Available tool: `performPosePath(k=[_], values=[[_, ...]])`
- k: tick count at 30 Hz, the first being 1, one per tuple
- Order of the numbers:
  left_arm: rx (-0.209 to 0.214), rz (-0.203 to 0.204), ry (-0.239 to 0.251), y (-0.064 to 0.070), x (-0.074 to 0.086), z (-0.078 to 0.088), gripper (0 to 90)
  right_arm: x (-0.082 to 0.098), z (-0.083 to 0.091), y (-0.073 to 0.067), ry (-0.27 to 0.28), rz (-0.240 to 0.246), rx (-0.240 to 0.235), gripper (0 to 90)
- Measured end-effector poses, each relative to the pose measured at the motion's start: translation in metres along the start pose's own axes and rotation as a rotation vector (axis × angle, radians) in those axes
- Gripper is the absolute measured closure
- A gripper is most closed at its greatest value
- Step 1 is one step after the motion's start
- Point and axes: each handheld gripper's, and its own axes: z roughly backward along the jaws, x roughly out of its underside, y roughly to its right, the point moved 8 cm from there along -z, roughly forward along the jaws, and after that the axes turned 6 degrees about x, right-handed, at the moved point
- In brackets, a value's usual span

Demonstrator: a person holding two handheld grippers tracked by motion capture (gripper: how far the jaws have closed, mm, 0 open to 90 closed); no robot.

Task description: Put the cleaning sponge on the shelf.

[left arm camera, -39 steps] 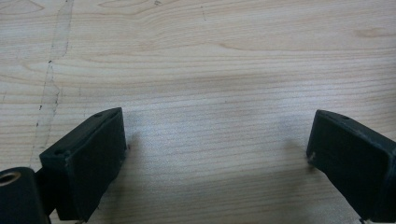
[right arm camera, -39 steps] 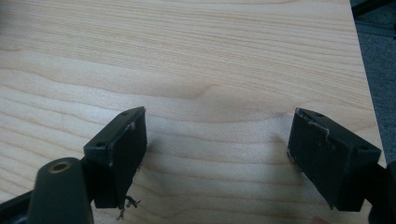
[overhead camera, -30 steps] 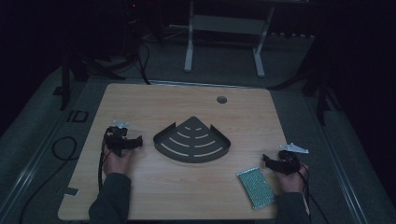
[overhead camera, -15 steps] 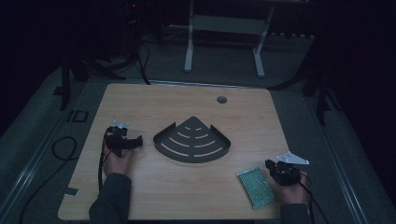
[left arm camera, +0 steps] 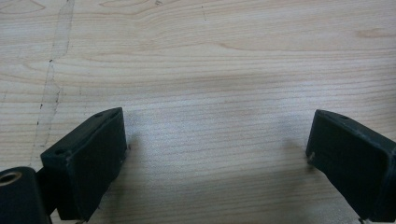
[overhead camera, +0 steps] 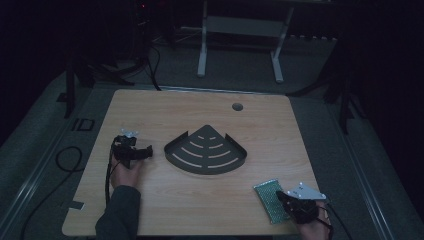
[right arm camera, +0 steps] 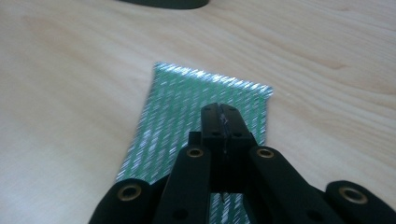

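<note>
Green scrub pad (overhead camera: 271, 200), glittery weave, lies flat on the wooden table (overhead camera: 150, 210) at about 5 o'clock from the table's centre, near the front-right corner. In the right gripper view the pad (right arm camera: 187, 116) spreads under and beyond the jaw tips; whether they touch its surface cannot be told.

Right gripper (overhead camera: 289, 204) sits at the pad's 3 o'clock edge, grey three-cornered plate on top, hand at the table's front rim. Its jaws are clenched, pressed tip to tip (right arm camera: 219, 112), nothing between them; they have just snapped closed.

Left gripper (overhead camera: 142, 151) rests at 9 o'clock on the table, well apart from the pad, held by a hand in a dark sleeve. Its jaws stand released and wide (left arm camera: 217, 149), bare wood grain between them.

Dark fan-shaped slotted tray (overhead camera: 206, 152) sits at the table's centre, between the two grippers, at roughly 11 o'clock from the pad. A round cable hole (overhead camera: 237, 106) lies at 12 o'clock near the far edge.
</note>
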Motion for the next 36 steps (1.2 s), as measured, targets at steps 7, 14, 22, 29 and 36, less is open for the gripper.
performPosePath(k=[7,14,22,29,36], values=[[-0.001,0.001,0.001,0.000,0.000,0.000,5.4,0.013,-0.004,-0.012,-0.064,0.049,0.000,89.9],[-0.001,0.001,0.000,0.000,0.000,0.000,5.4,0.007,-0.016,-0.004,-0.045,0.042,0.002,89.9],[-0.001,0.001,0.000,0.000,0.000,0.000,5.4,-0.007,-0.034,0.007,-0.038,0.085,-0.039,89.9],[-0.001,0.001,0.000,0.000,0.000,0.000,5.4,-0.019,-0.048,0.014,-0.042,0.143,-0.067,89.9],[-0.001,0.001,0.001,0.000,0.000,0.000,5.4,-0.027,-0.052,0.017,-0.067,0.145,-0.093,84.5]])
